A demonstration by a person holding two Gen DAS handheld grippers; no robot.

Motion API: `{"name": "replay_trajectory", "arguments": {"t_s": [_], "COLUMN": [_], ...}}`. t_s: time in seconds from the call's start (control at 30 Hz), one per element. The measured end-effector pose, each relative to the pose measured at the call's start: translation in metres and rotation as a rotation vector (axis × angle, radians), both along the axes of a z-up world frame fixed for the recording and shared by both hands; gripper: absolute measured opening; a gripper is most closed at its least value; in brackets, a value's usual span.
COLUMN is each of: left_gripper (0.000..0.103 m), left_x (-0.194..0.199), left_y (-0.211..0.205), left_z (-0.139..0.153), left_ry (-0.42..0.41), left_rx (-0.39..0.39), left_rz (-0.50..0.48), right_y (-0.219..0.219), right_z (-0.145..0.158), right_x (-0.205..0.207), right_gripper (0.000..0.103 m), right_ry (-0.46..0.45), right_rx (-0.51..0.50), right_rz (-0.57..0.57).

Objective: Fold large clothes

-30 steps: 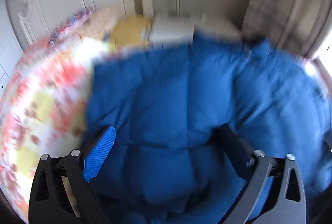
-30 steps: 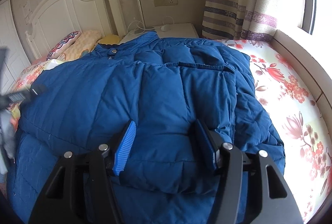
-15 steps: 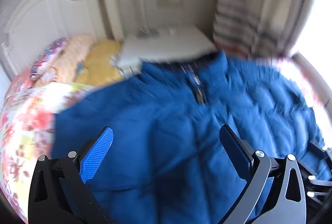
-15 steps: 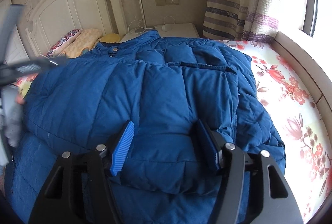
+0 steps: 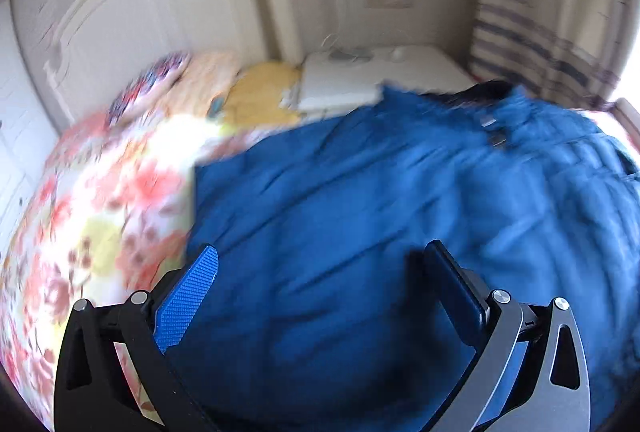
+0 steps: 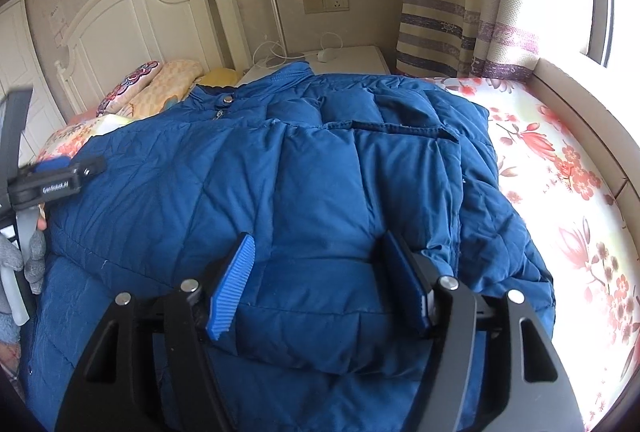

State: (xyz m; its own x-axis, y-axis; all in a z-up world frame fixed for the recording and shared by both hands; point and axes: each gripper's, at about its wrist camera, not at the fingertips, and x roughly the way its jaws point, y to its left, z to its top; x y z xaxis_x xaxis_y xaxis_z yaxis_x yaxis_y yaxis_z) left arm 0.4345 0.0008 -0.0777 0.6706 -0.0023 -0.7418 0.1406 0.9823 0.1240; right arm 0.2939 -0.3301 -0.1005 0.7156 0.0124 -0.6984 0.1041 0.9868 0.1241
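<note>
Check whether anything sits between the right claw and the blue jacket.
Nothing visible does. The right claw stands open directly over the blue jacket, whose folded edge bulges between the fingers. The left claw is off at the jacket's left side.

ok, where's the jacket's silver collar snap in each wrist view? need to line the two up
Left wrist: collar snap, upper right, blurred, on the blue jacket near its far edge.
Right wrist: collar snap, upper left of centre, sharp, just above the zipper pull.
Shared landmark: the white nightstand right behind the collar in both views.
</note>
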Motion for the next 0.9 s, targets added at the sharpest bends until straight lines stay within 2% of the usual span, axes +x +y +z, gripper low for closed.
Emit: {"name": "replay_trajectory", "arguments": {"t_s": [0.03,0.1,0.2,0.27,0.37,0.47,0.6,0.73,0.8,0.83,0.9], "left_gripper": [0.099,0.099,0.099,0.099,0.099,0.099,0.099,0.099,0.099,0.099,0.099], "left_x": [0.001,0.000,0.002,0.001,-0.002,-0.001,-0.003,-0.002,-0.002,-0.002,-0.002], "left_y": [0.010,0.014,0.008,0.010,0.010,0.011,0.012,0.012,0.012,0.012,0.012], "left_z": [-0.008,-0.011,-0.013,-0.014,-0.015,-0.015,-0.014,-0.014,-0.015,-0.015,-0.015], "left_ry": [0.013,0.008,0.010,0.012,0.011,0.011,0.011,0.011,0.013,0.013,0.014], "left_rx": [-0.046,-0.069,-0.037,-0.046,-0.056,-0.053,-0.053,-0.053,-0.054,-0.056,-0.056], "left_rz": [-0.013,-0.022,-0.021,-0.021,-0.021,-0.020,-0.020,-0.021,-0.020,-0.021,-0.020], "right_y": [0.001,0.001,0.003,0.004,0.005,0.010,0.029,0.039,0.037,0.038,0.037], "right_z": [0.000,0.000,0.000,0.000,0.004,0.019,0.048,0.044,0.018,0.004,-0.001], "right_x": [0.000,0.000,0.001,0.001,-0.002,-0.011,-0.003,0.039,0.068,0.075,0.078], "right_gripper": [0.067,0.068,0.072,0.076,0.076,0.074,0.075,0.076,0.076,0.082,0.084], "right_ry": [0.000,0.001,0.002,-0.002,-0.017,-0.075,-0.144,-0.067,0.041,0.062,0.057], "right_rx": [-0.002,-0.010,-0.014,-0.007,-0.023,-0.080,-0.080,-0.141,-0.159,-0.163,-0.150], "right_rz": [0.002,0.003,0.013,0.027,0.015,-0.059,0.004,0.049,0.046,0.061,0.066]}}
